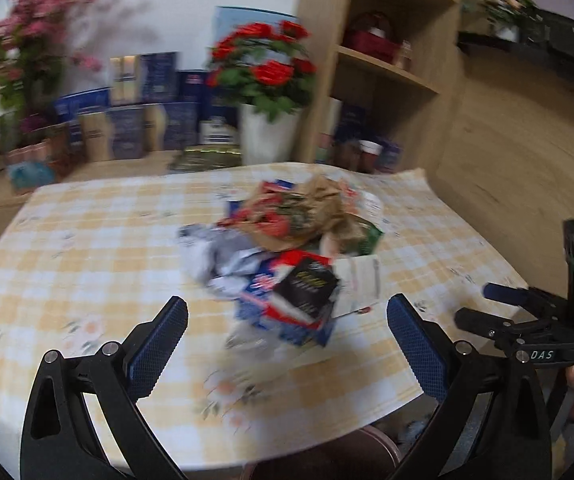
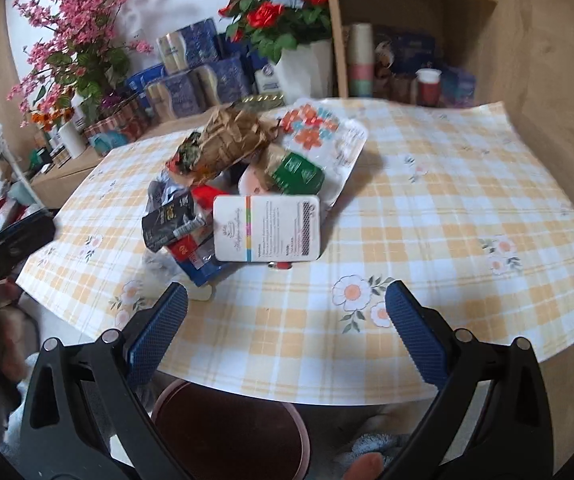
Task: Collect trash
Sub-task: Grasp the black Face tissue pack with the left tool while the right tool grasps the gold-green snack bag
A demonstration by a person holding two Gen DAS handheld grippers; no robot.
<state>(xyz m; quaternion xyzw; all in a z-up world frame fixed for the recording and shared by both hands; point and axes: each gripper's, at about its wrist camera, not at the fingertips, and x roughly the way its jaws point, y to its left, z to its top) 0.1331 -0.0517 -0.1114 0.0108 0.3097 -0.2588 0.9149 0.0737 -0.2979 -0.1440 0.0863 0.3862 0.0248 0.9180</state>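
Note:
A heap of trash (image 1: 287, 248) lies in the middle of the checked tablecloth (image 1: 87, 264): crumpled brown paper (image 2: 235, 136), a black packet (image 2: 169, 220), a white card (image 2: 267, 228), a green packet (image 2: 297, 174), blue and red wrappers. My left gripper (image 1: 287, 336) is open and empty, just short of the heap. My right gripper (image 2: 286, 320) is open and empty above the table's front edge; it also shows at the right of the left wrist view (image 1: 499, 308). A dark red bin (image 2: 231, 432) stands below the table edge.
Red roses in a white pot (image 2: 287, 40), pink blossoms (image 2: 75, 40) and blue boxes (image 2: 195, 76) stand behind the table. A wooden shelf unit (image 2: 407, 40) rises at the back right. The cloth (image 2: 447, 208) stretches right of the heap.

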